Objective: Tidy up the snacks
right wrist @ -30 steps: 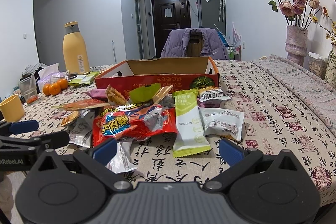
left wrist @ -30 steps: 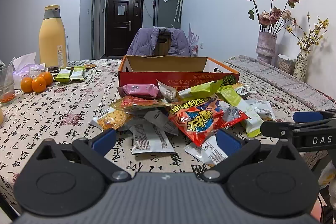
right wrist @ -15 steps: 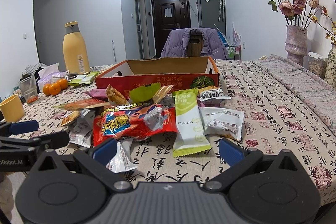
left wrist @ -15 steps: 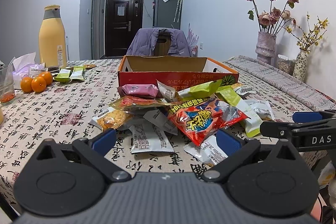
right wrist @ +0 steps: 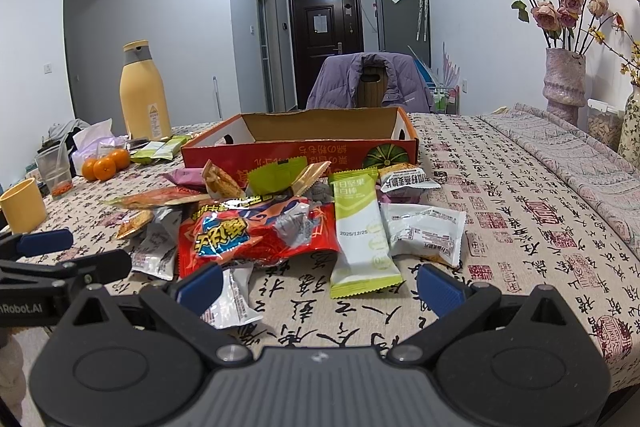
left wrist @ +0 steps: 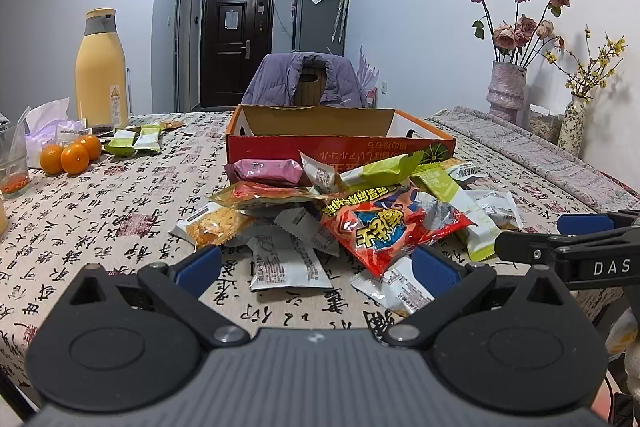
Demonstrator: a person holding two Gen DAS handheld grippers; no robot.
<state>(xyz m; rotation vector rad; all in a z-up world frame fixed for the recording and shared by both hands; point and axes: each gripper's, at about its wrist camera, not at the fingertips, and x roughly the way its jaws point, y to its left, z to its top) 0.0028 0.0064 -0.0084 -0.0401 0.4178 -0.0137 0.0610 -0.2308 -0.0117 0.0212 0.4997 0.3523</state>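
Left gripper (left wrist: 316, 267) edged nearer snack pile (left wrist: 340, 211), empty

One cardboard box (right wrist: 304, 143) stands on the table. Three oranges (left wrist: 70, 157) sit together, and there is one tall yellow bottle (left wrist: 102, 67). Two green packets (left wrist: 134, 141) lie apart from the heap, near the bottle. The heap itself holds one big red bag (right wrist: 256, 235), one pink packet (left wrist: 264, 169), and several white and green packets (overlapping, so no sure count). Two vases (left wrist: 506, 89) hold flowers. One yellow cup (right wrist: 22, 205) shows.
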